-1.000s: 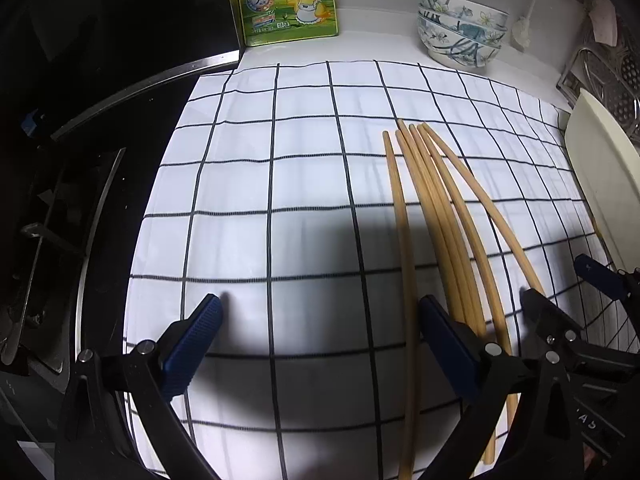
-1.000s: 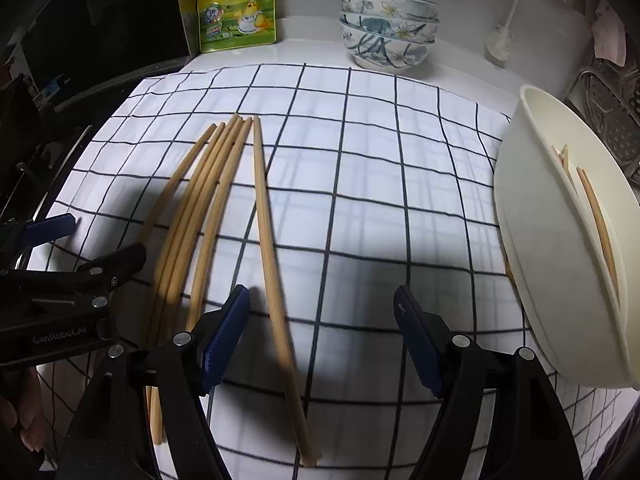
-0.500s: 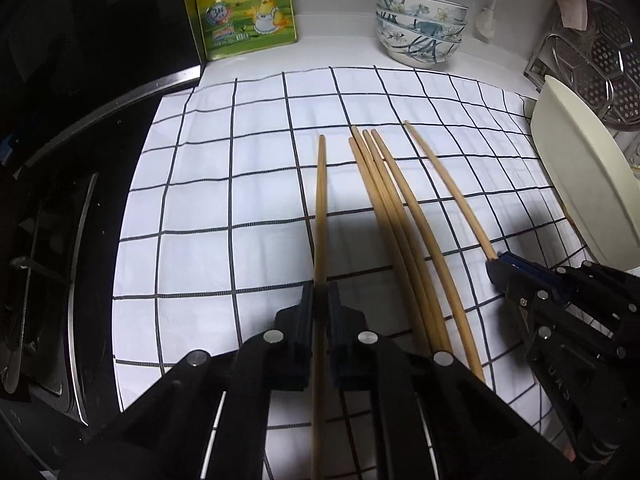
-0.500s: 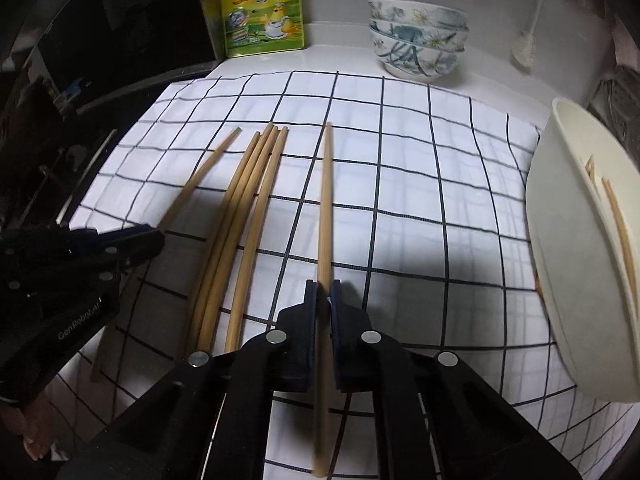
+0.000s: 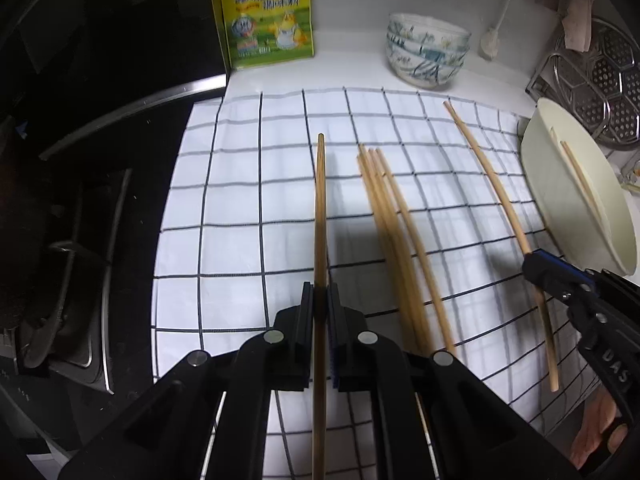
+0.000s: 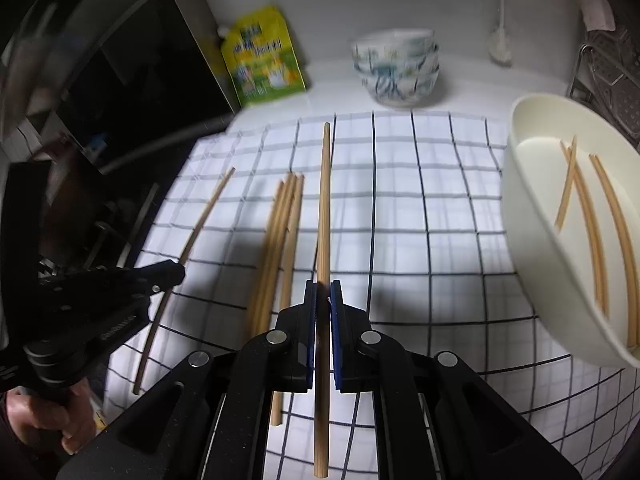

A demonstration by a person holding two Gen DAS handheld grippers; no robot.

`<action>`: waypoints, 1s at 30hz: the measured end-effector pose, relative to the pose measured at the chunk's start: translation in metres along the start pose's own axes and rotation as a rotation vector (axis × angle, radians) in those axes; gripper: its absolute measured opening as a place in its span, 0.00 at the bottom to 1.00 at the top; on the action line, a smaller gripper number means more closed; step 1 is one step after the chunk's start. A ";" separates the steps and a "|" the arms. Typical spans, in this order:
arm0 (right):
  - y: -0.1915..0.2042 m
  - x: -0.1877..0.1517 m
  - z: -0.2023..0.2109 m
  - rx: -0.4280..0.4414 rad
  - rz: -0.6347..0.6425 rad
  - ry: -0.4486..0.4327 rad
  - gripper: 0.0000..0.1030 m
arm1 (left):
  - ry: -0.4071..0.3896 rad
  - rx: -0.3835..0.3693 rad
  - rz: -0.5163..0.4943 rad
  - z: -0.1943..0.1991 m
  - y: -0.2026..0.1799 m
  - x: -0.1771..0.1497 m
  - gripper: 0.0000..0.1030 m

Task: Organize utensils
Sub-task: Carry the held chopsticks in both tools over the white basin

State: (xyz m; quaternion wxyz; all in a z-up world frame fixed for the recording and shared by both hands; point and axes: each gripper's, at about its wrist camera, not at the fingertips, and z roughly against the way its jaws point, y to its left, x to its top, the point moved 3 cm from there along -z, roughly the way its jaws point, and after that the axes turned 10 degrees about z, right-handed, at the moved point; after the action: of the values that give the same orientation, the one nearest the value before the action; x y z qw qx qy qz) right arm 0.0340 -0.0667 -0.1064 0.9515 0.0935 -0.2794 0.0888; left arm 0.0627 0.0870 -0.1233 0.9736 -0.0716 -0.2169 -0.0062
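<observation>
Jaws of both grippers, left (image 5: 320, 312) and right (image 6: 323, 312), each clench one chopstick, seemingly lifted; next comes carrying them to the cream bowl (image 6: 532, 248).

White cloth (image 5: 240, 208) with black grid; tan chopsticks (image 5: 394, 240); cream bowl (image 6: 532, 240); yellow-green pouch (image 5: 266, 16) at 12 o'clock.

2 bamboo chopsticks (image 5: 320, 216) (image 6: 323, 216) are clamped and raised, 4 chopsticks (image 5: 394, 240) lie bundled on the checked cloth (image 5: 248, 200), others rest in the cream bowl (image 6: 532, 240).
</observation>
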 end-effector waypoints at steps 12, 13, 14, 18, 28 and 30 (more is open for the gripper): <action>-0.074 0.011 0.086 -0.017 -0.041 -0.130 0.06 | -0.091 -0.070 -0.018 0.050 -0.088 0.023 0.07; -0.084 0.011 0.093 -0.028 -0.048 -0.139 0.06 | -0.095 -0.085 -0.026 0.052 -0.102 0.025 0.07; -0.091 0.012 0.096 -0.037 -0.053 -0.144 0.06 | -0.097 -0.097 -0.033 0.054 -0.112 0.027 0.07; -0.140 0.011 0.116 -0.085 -0.095 -0.165 0.06 | -0.117 -0.150 -0.075 0.063 -0.164 0.038 0.07; -0.249 -0.004 0.130 -0.159 -0.230 -0.167 0.06 | -0.142 -0.241 -0.202 0.059 -0.287 0.066 0.07; -0.263 -0.007 0.124 -0.164 -0.244 -0.148 0.06 | -0.127 -0.248 -0.227 0.049 -0.310 0.067 0.07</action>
State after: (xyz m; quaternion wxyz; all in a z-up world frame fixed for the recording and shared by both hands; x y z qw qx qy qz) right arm 0.0223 -0.3503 -0.0414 0.9365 0.0550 -0.3416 -0.0575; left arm 0.0893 -0.2112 -0.0087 0.9347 -0.1665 -0.2819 -0.1383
